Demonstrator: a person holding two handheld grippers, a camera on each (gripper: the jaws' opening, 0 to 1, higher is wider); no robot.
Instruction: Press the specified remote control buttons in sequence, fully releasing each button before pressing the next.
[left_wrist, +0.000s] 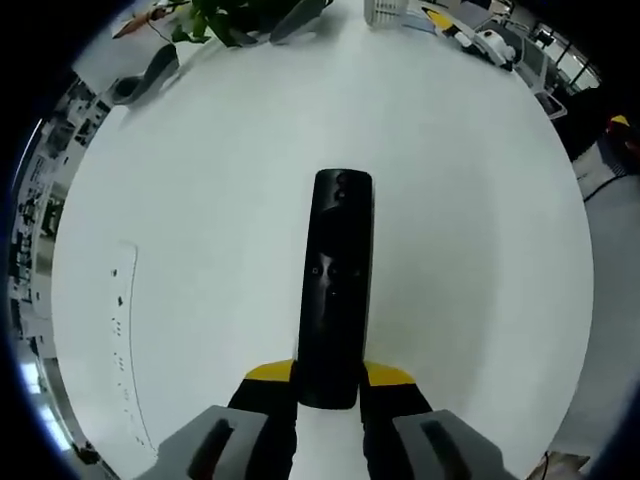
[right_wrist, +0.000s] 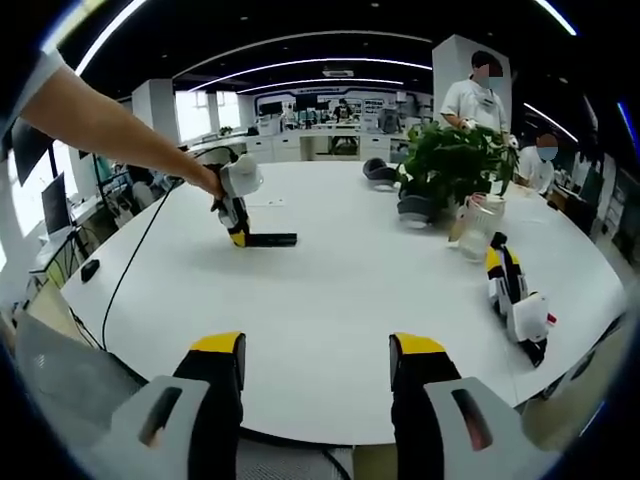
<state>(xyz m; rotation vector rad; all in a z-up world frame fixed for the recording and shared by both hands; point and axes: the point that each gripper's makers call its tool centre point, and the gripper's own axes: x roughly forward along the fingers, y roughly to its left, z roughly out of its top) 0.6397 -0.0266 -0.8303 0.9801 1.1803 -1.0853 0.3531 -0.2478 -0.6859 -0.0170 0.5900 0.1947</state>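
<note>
remote (left_wrist: 334, 285) lies flat on the white desk (left_wrist: 200, 230), long axis running straight away from the left gripper (left_wrist: 328, 385); its near end sits between the left fingers (left_wrist: 268, 375), which look clamped on it. right gripper (right_wrist: 315, 365) is well apart from the remote (right_wrist: 272, 239), fingers spread and empty. Judgement: right does the pressing, has to travel across to the remote

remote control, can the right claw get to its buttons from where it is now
Probably yes: bare white table lies between the open right claw and the remote control, held at one end by the left claw.
</note>
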